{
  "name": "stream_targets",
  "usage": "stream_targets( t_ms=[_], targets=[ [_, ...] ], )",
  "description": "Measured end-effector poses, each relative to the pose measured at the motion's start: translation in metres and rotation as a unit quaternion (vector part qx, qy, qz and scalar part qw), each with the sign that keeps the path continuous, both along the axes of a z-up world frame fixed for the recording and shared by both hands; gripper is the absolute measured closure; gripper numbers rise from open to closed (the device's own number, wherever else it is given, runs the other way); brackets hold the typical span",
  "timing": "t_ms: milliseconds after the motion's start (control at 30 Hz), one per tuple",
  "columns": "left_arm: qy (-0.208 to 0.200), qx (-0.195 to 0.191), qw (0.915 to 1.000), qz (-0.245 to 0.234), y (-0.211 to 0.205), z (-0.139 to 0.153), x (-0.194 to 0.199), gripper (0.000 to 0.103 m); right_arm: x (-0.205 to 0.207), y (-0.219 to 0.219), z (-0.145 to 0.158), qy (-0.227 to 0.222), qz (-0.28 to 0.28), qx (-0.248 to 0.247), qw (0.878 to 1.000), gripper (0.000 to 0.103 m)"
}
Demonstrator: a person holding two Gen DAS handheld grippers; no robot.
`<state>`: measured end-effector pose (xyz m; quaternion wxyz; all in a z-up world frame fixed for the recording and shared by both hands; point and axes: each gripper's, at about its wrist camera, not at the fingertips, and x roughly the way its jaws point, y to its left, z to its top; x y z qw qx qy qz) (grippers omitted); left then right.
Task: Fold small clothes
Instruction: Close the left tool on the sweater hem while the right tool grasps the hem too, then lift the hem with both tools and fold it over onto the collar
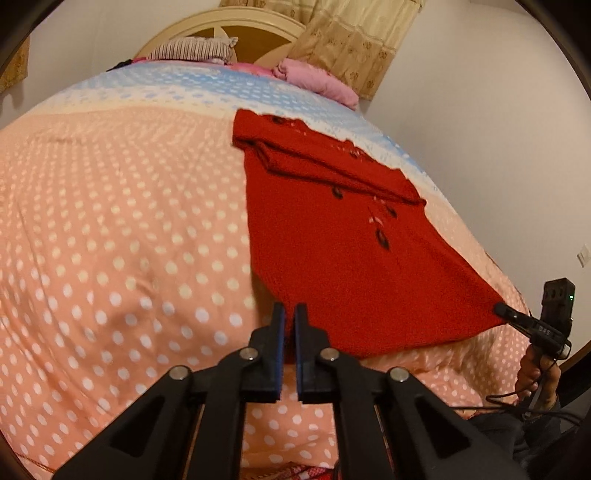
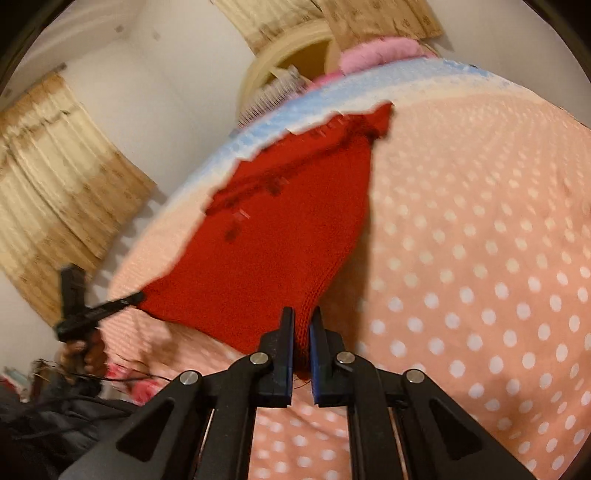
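A small red knitted garment (image 1: 332, 236) with dark buttons lies on the polka-dot bed cover, its sleeves folded in near the top. My left gripper (image 1: 290, 314) is shut on the garment's near left hem corner. My right gripper (image 2: 303, 317) is shut on the other hem corner, red knit bunched between its blue pads (image 2: 289, 332). The right gripper also shows in the left wrist view (image 1: 504, 308), and the left gripper in the right wrist view (image 2: 138, 295), each pinching a corner. The garment (image 2: 280, 236) is stretched between them, its hem slightly raised.
The bed cover (image 1: 110, 221) is peach with white dots, blue near the headboard (image 1: 221, 22). A pink cloth (image 1: 317, 79) and striped pillow (image 1: 192, 50) lie at the head. Curtains (image 2: 55, 177) and white walls surround the bed. Dark clutter and cables (image 2: 55, 398) lie beside it.
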<state>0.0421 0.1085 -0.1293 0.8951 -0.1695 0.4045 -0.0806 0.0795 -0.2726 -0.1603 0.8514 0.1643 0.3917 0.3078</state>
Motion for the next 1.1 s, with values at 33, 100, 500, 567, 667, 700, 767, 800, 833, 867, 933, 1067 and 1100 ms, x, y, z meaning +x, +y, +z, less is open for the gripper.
stream_targets(
  t_ms=[33,100,500,567,667,700,767,800,833,867,933,1067,1100],
  targets=[
    [-0.002,0.0,1.0,0.001,0.002,0.002,0.001,0.098,0.0,0.001,0.006,-0.008,0.001,0.004,1.0,0.096],
    [-0.004,-0.001,1.0,0.003,0.004,0.004,0.005,0.098,0.002,0.0,0.012,-0.014,0.001,0.016,1.0,0.096],
    [-0.04,-0.008,0.9992,0.006,0.008,0.032,0.04,0.099,0.035,-0.007,0.041,-0.037,-0.047,0.022,0.998,0.096],
    [-0.046,-0.011,0.9988,0.008,0.009,0.038,0.047,0.099,0.041,-0.006,0.047,-0.043,-0.048,0.025,0.998,0.096],
    [-0.055,-0.011,0.9984,0.009,0.009,0.046,0.057,0.099,0.053,-0.001,0.056,-0.052,-0.049,0.028,0.997,0.096],
    [-0.057,-0.011,0.9983,0.01,0.01,0.048,0.062,0.099,0.059,0.001,0.06,-0.054,-0.051,0.031,0.997,0.096],
    [-0.061,-0.016,0.998,0.011,0.011,0.051,0.068,0.099,0.069,0.003,0.066,-0.058,-0.054,0.034,0.996,0.096],
    [-0.063,-0.015,0.9978,0.014,0.012,0.053,0.071,0.099,0.075,0.004,0.07,-0.061,-0.056,0.036,0.996,0.096],
    [-0.065,-0.018,0.9976,0.015,0.013,0.055,0.074,0.099,0.08,0.006,0.073,-0.063,-0.058,0.037,0.996,0.096],
    [-0.067,-0.021,0.9974,0.018,0.014,0.056,0.078,0.099,0.084,0.007,0.076,-0.065,-0.059,0.038,0.995,0.096],
    [-0.068,-0.028,0.9969,0.028,0.019,0.059,0.088,0.099,0.096,0.012,0.084,-0.07,-0.059,0.04,0.995,0.096],
    [-0.081,-0.049,0.9947,0.041,0.029,0.067,0.106,0.099,0.118,0.02,0.1,-0.083,-0.064,0.036,0.994,0.096],
    [-0.084,-0.052,0.9942,0.043,0.03,0.07,0.112,0.099,0.123,0.021,0.104,-0.086,-0.065,0.034,0.994,0.096]
  ],
)
